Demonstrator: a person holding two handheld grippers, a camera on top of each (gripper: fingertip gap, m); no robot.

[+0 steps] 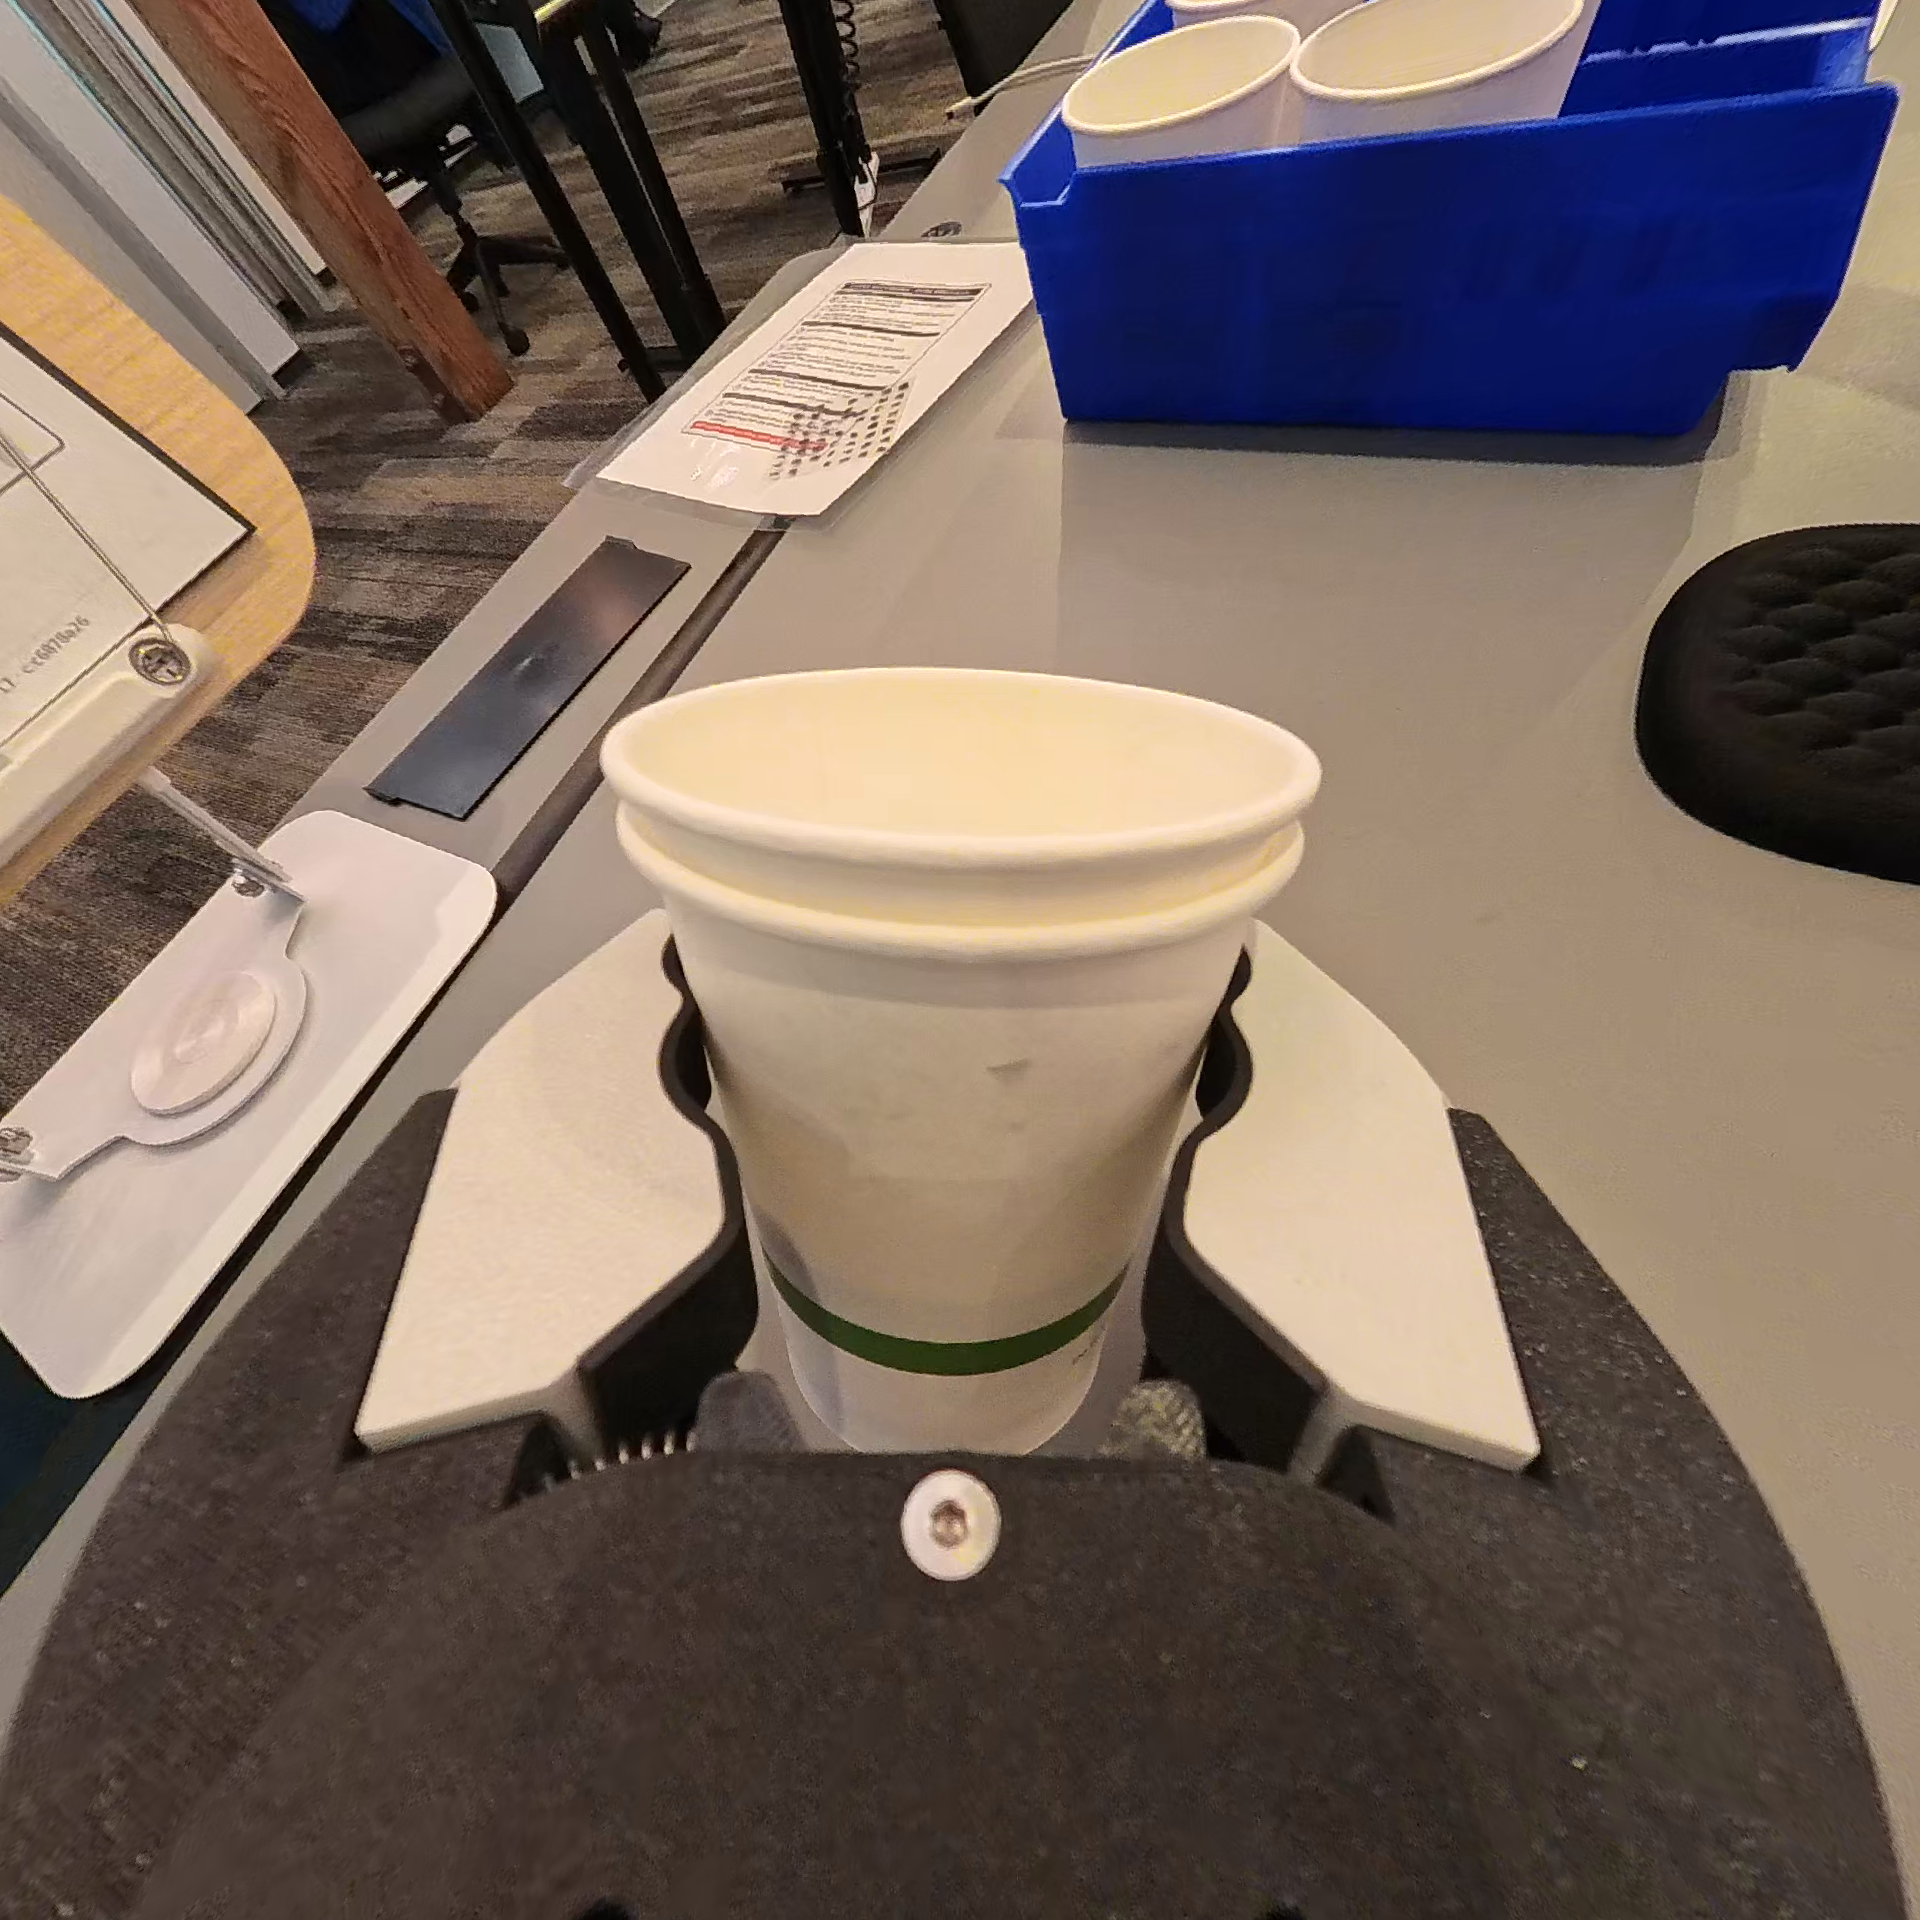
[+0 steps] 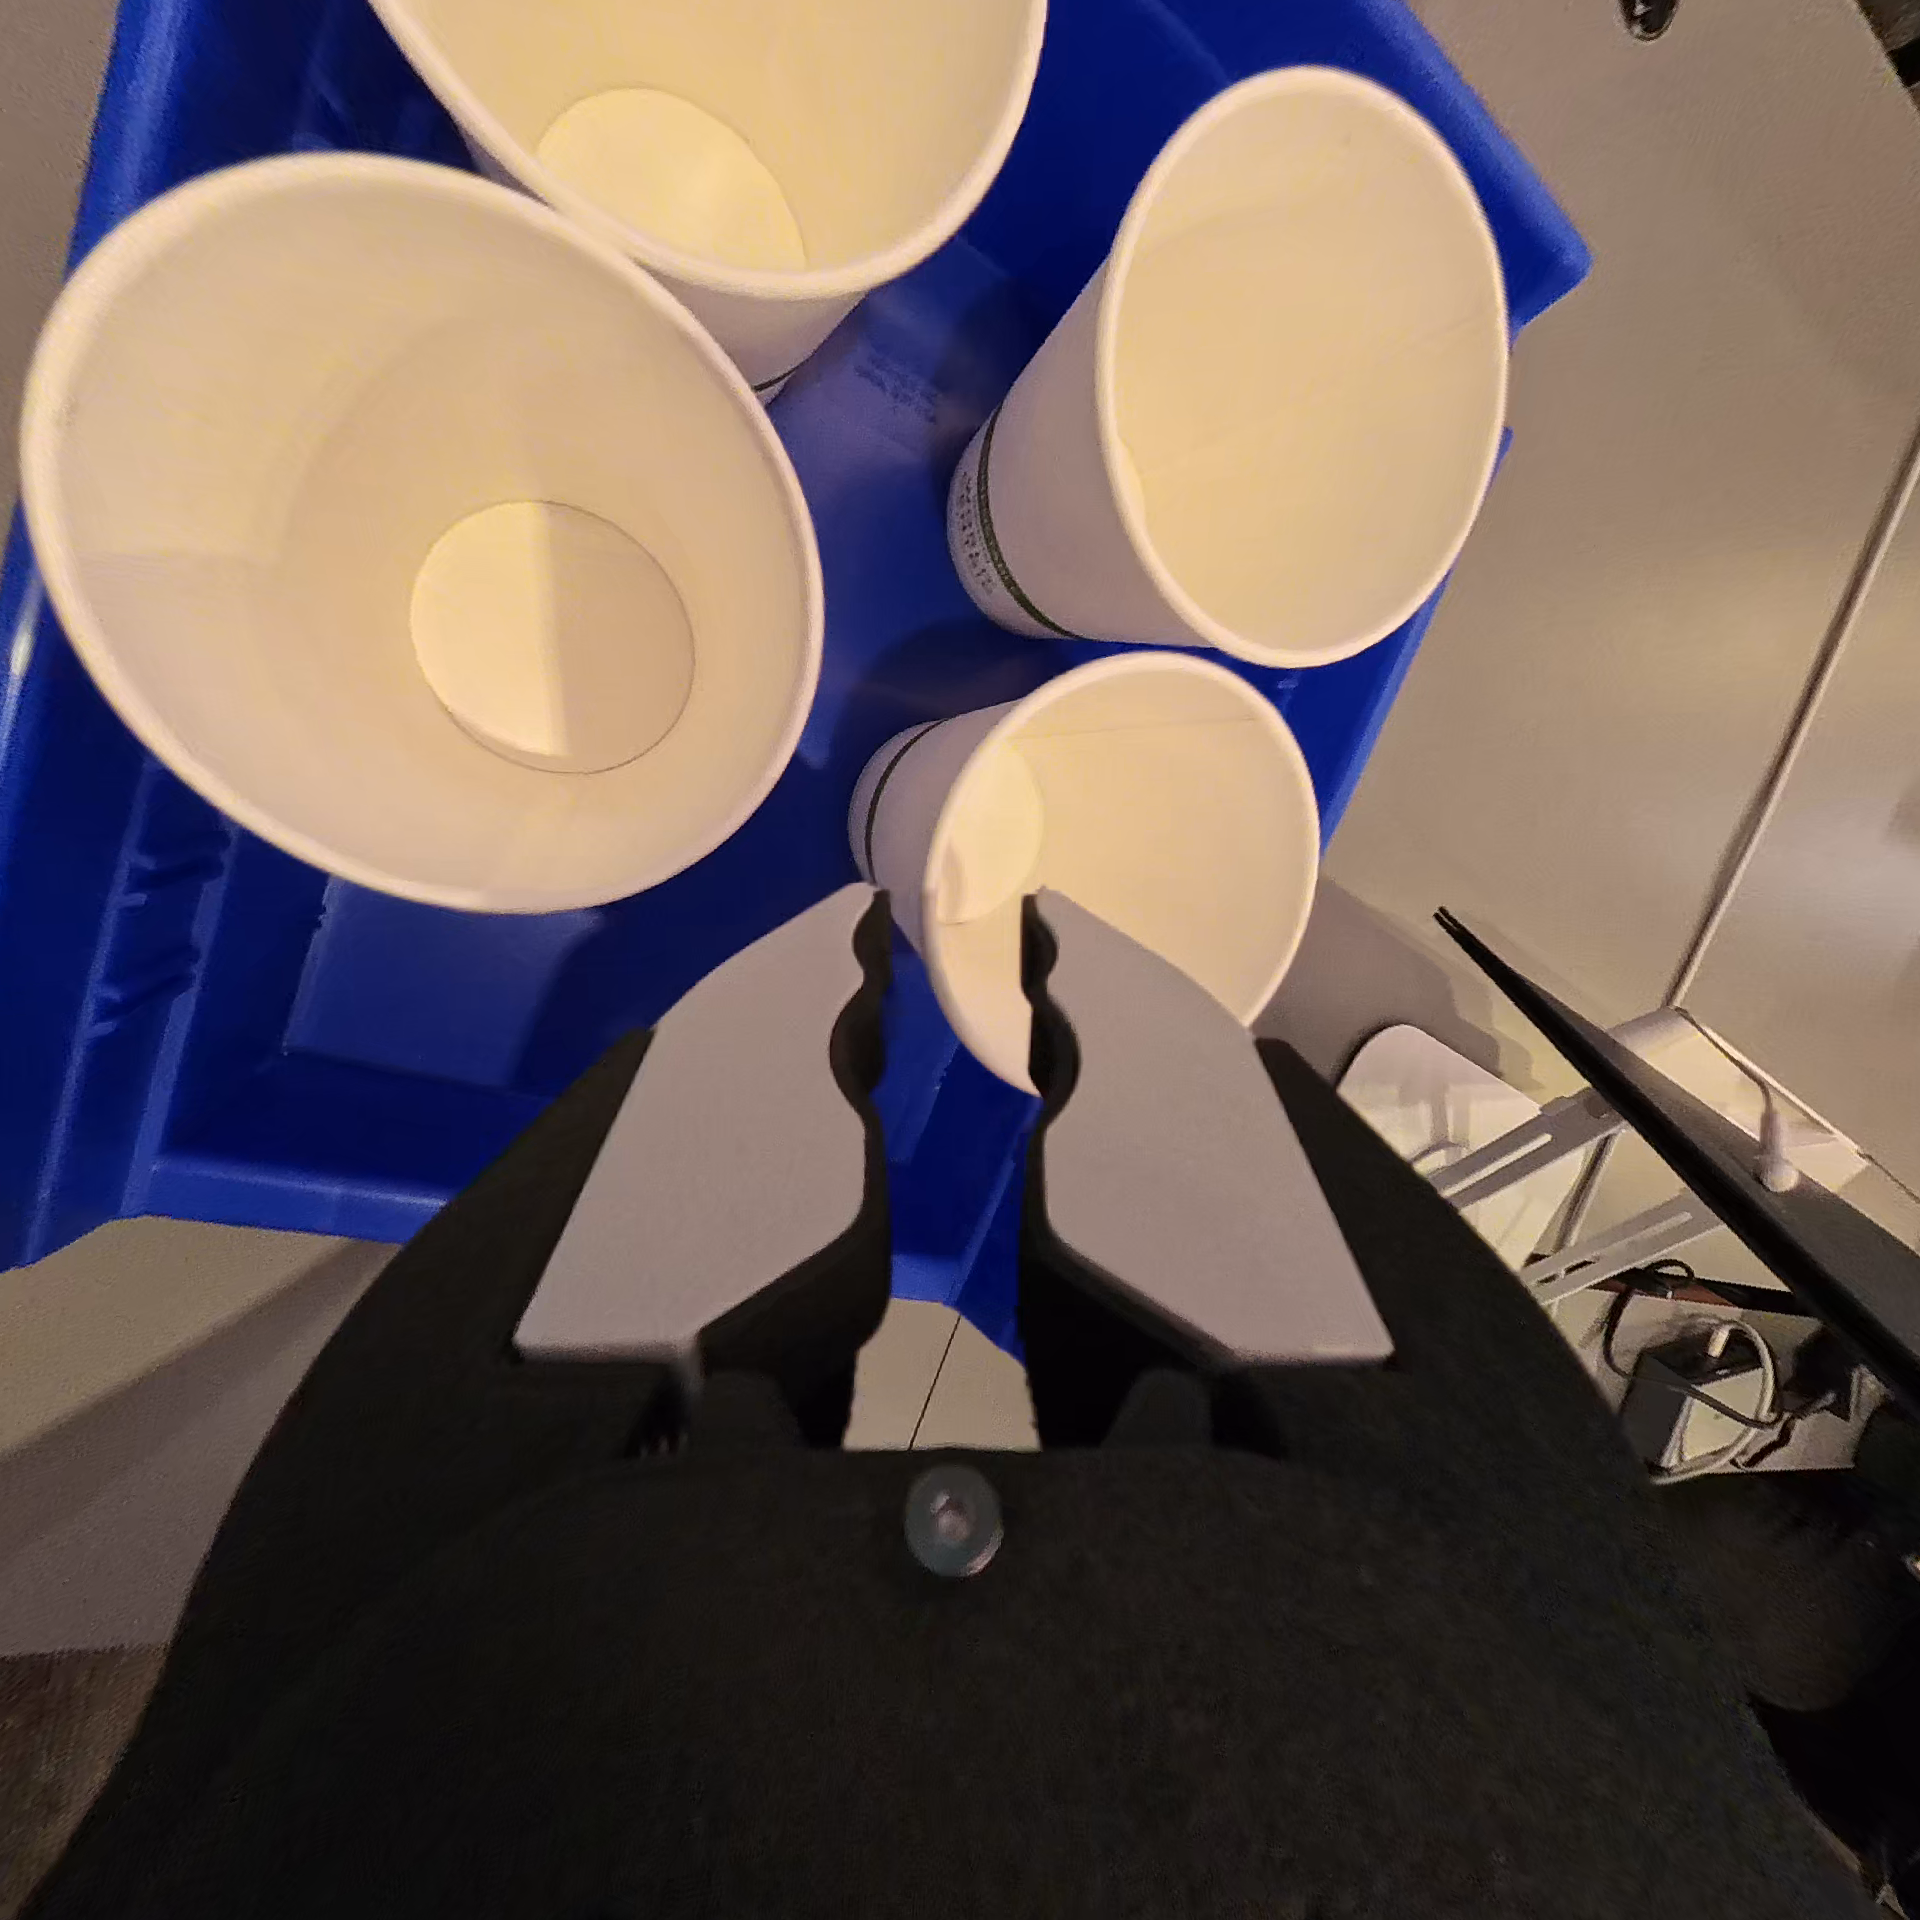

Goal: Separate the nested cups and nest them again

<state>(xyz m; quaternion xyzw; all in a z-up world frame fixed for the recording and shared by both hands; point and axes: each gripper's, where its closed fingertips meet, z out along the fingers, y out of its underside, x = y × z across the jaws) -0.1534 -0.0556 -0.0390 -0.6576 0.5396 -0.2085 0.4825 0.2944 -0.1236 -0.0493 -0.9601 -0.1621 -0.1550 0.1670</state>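
Between left fingers: nested cups [image 1: 956, 1049], two rims stacked, upright, wall pinched from both sides by left gripper [image 1: 956, 977]; base with green band seen low between the fingers, just above grey table [image 1: 1299, 644].
Beyond left fingertips: blue bin [image 1: 1455, 281] well apart, more cups [image 1: 1179, 99] held in it; laminated sheet [image 1: 821, 384] to fingers' left, black pad [image 1: 1808, 707] to fingers' right.
Left grip advice: squeeze to be kept light, outer wall only; paper is judged easy to crush, and a crushed outer cup would jam the inner.
Past right fingertips: right gripper [image 2: 954, 914] seen parted, nothing clamped; near rim of single cup [image 2: 1122, 852] straddled, one tip outside the wall, other tip over the mouth.
Around right fingers: three other cups in blue bin, largest-looking cup [image 2: 416, 530] to fingers' left, none touched.
Right-side advice: contact with the rim cannot be told; for separating, inner rim of the stack should be taken and pulled straight along the axis.
Risk: tilt during pull, rims judged likely to bind.
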